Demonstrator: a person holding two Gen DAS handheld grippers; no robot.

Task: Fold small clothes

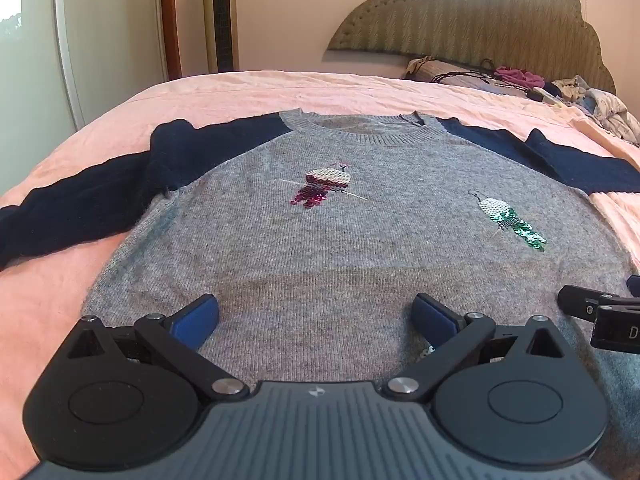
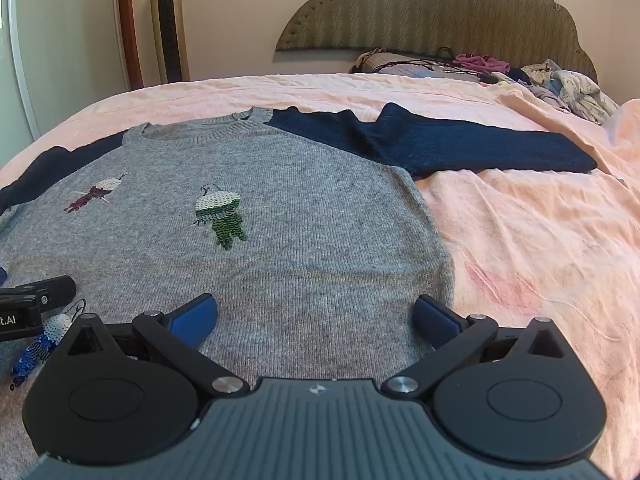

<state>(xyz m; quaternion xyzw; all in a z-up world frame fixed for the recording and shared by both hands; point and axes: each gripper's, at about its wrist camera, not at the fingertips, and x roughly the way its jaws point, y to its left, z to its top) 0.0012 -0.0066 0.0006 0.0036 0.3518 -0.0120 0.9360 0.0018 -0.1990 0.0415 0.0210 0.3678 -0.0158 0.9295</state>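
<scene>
A grey knit sweater point(image 1: 340, 240) with navy sleeves point(image 1: 100, 196) and sequin birds lies flat, front up, on the pink bed; it also shows in the right wrist view point(image 2: 280, 216). Its right sleeve point(image 2: 460, 144) stretches out to the side. My left gripper point(image 1: 316, 320) is open and empty, low over the sweater's lower left part. My right gripper point(image 2: 316, 320) is open and empty over the lower right part, near the side edge. Each gripper shows at the edge of the other's view, the right one point(image 1: 600, 312) and the left one point(image 2: 36, 300).
The pink sheet point(image 2: 540, 240) spreads to the right and left of the sweater. A pile of clothes and cords point(image 2: 520, 76) lies by the padded headboard point(image 2: 420, 8). A tower fan point(image 2: 168, 20) stands against the far wall.
</scene>
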